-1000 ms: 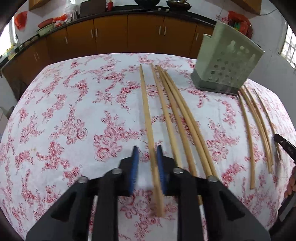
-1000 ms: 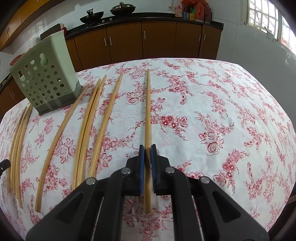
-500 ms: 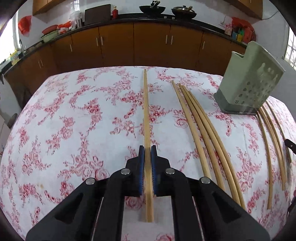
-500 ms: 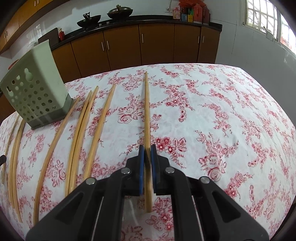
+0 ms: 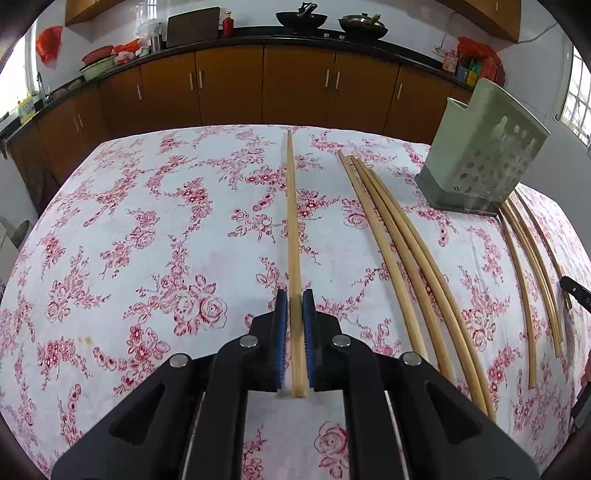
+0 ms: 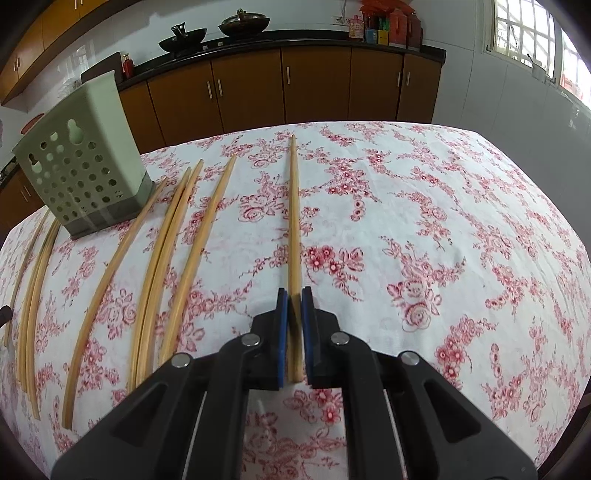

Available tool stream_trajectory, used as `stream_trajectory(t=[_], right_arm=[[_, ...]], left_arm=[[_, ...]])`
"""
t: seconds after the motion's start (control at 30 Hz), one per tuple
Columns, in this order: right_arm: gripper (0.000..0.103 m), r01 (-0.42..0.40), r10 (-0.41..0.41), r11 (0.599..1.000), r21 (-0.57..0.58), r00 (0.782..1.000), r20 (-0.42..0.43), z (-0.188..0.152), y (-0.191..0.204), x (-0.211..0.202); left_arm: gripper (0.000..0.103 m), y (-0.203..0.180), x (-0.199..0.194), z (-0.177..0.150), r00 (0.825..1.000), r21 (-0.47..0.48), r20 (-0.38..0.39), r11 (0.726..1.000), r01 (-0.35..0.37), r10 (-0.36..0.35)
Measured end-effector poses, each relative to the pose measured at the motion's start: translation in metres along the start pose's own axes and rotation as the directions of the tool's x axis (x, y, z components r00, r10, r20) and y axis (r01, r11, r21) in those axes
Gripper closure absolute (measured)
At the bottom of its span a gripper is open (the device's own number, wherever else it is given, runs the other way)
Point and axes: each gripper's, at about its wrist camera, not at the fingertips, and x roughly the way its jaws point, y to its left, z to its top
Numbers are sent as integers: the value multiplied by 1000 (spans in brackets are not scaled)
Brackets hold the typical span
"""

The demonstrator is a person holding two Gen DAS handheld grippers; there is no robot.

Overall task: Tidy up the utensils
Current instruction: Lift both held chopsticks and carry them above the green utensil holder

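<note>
My left gripper (image 5: pixel 294 295) is shut on a long wooden chopstick (image 5: pixel 291 221) and holds it above the floral tablecloth (image 5: pixel 129 240), pointing away. My right gripper (image 6: pixel 293 293) is shut on another wooden chopstick (image 6: pixel 293 221) in the same way. A green perforated utensil holder (image 5: pixel 480 151) stands at the far right in the left wrist view and at the far left in the right wrist view (image 6: pixel 81 158). Several loose chopsticks (image 5: pixel 410 258) lie on the cloth beside it; they also show in the right wrist view (image 6: pixel 173 258).
More chopsticks (image 5: pixel 524 266) lie on the other side of the holder, near the table edge. Brown kitchen cabinets (image 5: pixel 229 85) run behind the table, with woks on the counter (image 5: pixel 301 16). A window (image 6: pixel 528 33) is at the right.
My left gripper has shut on a chopstick and lifted it off the cloth. My right gripper, still holding its chopstick, has risen too, so the table looks farther in both views.
</note>
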Motion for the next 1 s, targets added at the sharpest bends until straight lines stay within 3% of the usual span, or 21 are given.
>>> stream_trajectory(t=[0.3,0.5,0.73,1.0], right_arm=[[95,-25,25,999,19,999,21,-4,-4,-19],[95,-41,38,999,19,988,149,12,-11,-64],[95,-69,54,997,41,957,286,39,-20,-110],[95,-94,71,995,41,923,377,60,-18,-136]], left_arm=[[95,0,-11,-11,1000,16,-17,1000,-14,14],[95,3,-48,2,996,0,94,1000,5,-5],[96,7,-105,32,960,-45,277,998,51,-36],[96,7,-143,62,915,-68,401,994,82,-48]])
